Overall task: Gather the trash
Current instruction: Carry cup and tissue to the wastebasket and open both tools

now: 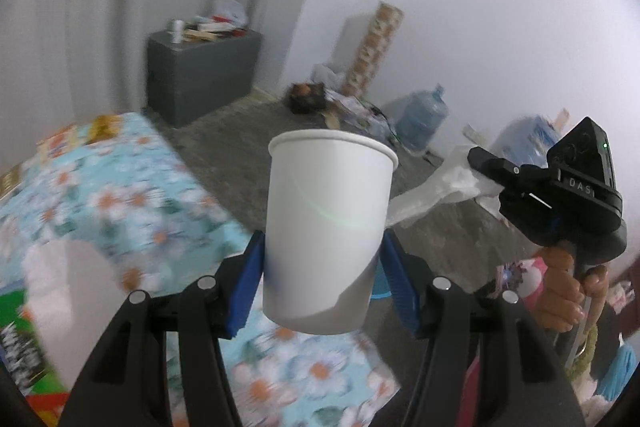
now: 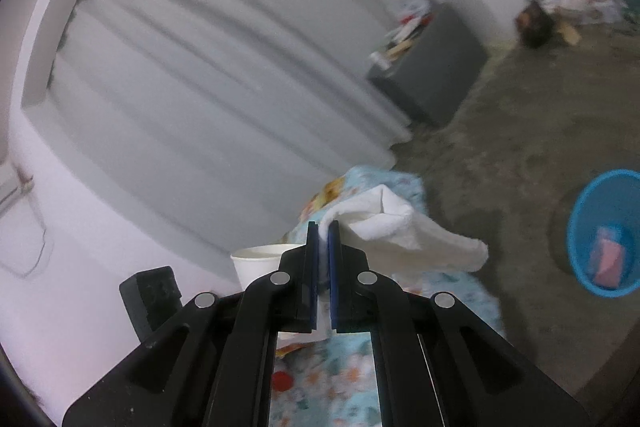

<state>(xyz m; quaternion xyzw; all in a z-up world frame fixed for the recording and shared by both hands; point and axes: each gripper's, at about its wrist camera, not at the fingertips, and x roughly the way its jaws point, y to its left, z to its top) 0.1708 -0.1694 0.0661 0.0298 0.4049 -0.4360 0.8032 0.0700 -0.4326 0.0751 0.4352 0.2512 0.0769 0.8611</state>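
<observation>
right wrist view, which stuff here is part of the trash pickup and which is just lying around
Part of the job:
white paper cup in the left gripper
white tissue in the right gripper
blue bin

Lying about:
grey cabinet
floral sheet
water jug

Below our fingers lies a bed [image 1: 120, 195] with a flowered sheet; beyond them, the grey floor [image 2: 500, 155] carries a blue basket [image 2: 604, 231].

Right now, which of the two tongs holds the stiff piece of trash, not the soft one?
The left tongs: they grip the upright white paper cup. The right tongs pinch a limp white tissue.
</observation>
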